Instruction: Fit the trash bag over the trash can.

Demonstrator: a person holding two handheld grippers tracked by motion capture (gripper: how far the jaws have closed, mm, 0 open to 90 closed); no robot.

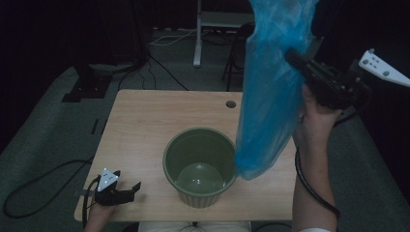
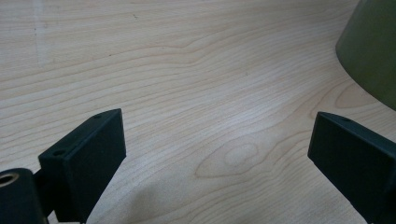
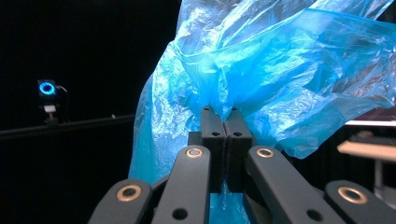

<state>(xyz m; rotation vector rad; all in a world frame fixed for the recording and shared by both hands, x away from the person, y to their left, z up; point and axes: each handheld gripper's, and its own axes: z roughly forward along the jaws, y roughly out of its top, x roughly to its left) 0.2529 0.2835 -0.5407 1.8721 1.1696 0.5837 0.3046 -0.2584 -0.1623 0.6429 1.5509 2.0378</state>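
A green ribbed bin (image 1: 200, 166) stands on the wooden table (image 1: 145, 125), near its front edge. A blue plastic bag (image 1: 270, 92) hangs in the air at the right, its lower end just beside the bin's right rim. My right gripper (image 1: 293, 55) is raised high and shut on the bag's upper part; in the right gripper view the jaws pinch the bunched blue film (image 3: 280, 79). My left gripper (image 1: 129, 189) rests low at the table's front left corner, open, with bare wood between its jaws and the bin's side (image 2: 371, 51) off to the right.
A round cable hole (image 1: 231, 104) sits near the table's far right edge. Cables (image 1: 29, 188) trail over the grey floor at the left, and a white stand (image 1: 198, 34) and a chair are behind the table.
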